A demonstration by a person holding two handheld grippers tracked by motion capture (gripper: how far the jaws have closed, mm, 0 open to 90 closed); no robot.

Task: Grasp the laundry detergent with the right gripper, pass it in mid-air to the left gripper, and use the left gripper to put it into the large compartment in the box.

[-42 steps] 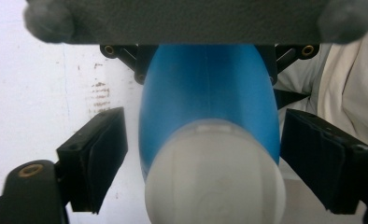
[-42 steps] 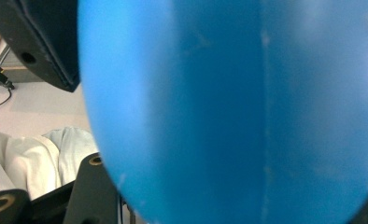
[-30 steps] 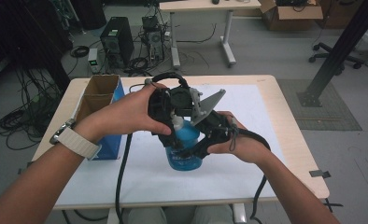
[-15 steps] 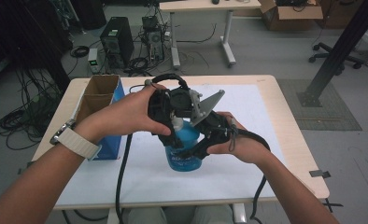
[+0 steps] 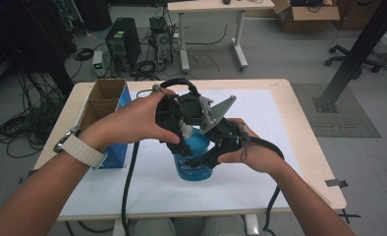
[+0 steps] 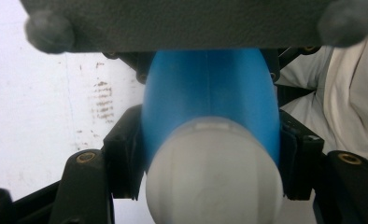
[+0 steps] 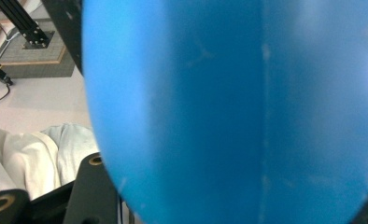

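Note:
A blue plastic bottle with a white cap stands upright on the white sheet near the table's middle. My left gripper comes down from above. Its jaws have just been closing, and the pads now press on both sides of the bottle's top, right behind the cap. My right gripper reaches in from the right and is shut on the bottle's body, whose blue wall is close up between its jaws. A hand holds each gripper.
An open cardboard box with blue sides stands at the table's left edge. The white sheet covers most of the tabletop. The left gripper's black cable runs to the front edge. Computers, cables and another desk lie beyond the table.
The left gripper's jaws have drawn in onto the bottle's top. Both hands and the bottle stay where they were.

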